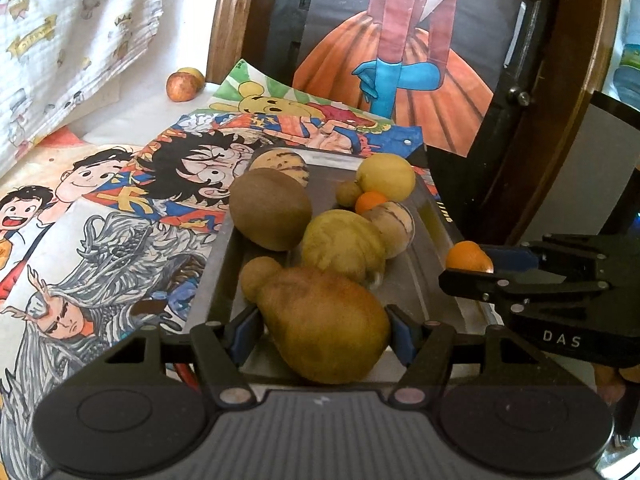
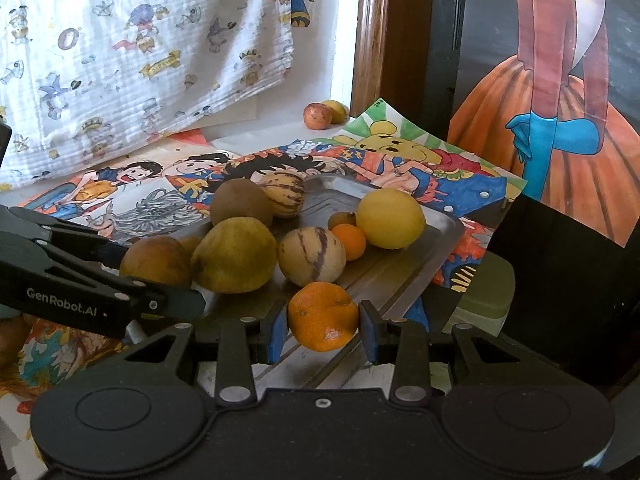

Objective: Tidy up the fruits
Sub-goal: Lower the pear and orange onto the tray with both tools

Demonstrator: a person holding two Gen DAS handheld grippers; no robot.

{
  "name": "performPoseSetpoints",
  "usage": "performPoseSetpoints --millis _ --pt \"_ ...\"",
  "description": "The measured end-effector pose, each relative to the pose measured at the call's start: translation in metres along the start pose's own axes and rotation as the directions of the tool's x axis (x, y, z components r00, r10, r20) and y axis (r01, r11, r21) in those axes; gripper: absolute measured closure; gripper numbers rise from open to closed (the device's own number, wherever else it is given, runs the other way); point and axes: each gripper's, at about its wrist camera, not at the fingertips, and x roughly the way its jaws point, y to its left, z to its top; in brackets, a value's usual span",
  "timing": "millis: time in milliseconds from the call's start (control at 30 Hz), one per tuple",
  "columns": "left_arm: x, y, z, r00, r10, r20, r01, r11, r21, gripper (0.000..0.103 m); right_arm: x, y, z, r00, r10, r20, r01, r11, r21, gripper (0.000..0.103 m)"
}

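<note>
Cartoon posters [image 1: 120, 208], printed cloth [image 2: 120, 60].

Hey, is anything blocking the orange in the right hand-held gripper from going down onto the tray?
Nothing visible does. The right hand-held gripper holds the orange over a bare strip at the near edge of the tray. The closest fruit, a striped melon, sits just beyond it, apart.

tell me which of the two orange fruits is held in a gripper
The larger mandarin, clamped between the right gripper pads over the tray's near edge. The smaller orange fruit sits loose on the tray, between the striped melon and the yellow lemon.
</note>
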Motion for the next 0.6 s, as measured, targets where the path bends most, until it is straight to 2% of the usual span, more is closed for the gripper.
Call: performPoseSetpoints --millis 200,333,433,600 --pt "0.006 0.001 0.004 1.0 -0.001 0.003 0.001 1.0 -0.004 0.036 0.015 -0.003 0.002 1.0 -0.01 -0.008 0.01 1.0 -0.002 0.064" --pt "0.009 0.001 0.01 1.0 -0.022 0.016 0.023 1.0 -0.007 0.043 0.024 -0.003 0.005 1.0 -0.025 -0.005 0.025 1.0 -0.01 0.064" --pt "0.01 -0.002 0.008 1.0 -0.015 0.024 0.014 1.0 0.015 0.043 0.029 -0.005 0.006 1.0 -0.03 -0.006 0.03 1.0 -0.005 0.064" --pt "0.009 0.001 0.007 0.999 -0.025 0.025 0.025 1.0 -0.002 0.043 0.034 -0.006 0.005 0.999 -0.03 -0.015 0.03 1.0 0.004 0.063"
